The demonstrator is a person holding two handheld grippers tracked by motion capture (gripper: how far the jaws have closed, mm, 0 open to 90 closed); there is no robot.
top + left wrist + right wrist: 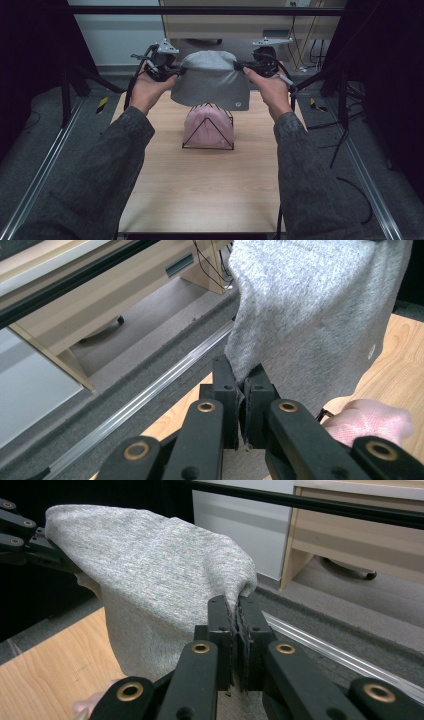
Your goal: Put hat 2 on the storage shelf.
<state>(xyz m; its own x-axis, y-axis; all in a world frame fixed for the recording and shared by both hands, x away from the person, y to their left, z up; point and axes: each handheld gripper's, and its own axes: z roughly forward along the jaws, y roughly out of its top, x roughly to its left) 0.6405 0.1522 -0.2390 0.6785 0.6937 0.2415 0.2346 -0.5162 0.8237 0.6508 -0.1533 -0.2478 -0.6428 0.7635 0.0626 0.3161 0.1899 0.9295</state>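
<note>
A grey knit cloth [212, 80] hangs stretched between both grippers above the far half of the table. My left gripper [176, 71] is shut on its left edge, and in the left gripper view the jaws pinch the cloth [310, 305] at the gripper [243, 385]. My right gripper [241, 65] is shut on the right edge; the right gripper view has the cloth [150, 575] clamped in the gripper [234, 615]. Below the cloth, a black wire rack [208, 145] holds a pink cloth [207, 127], partly covered by the grey one.
The wooden table [200, 195] stretches toward me. A metal rail [50, 160] runs along its left side and another [372, 185] along the right. A light wooden cabinet [240, 25] stands behind the far edge, with cables at its right.
</note>
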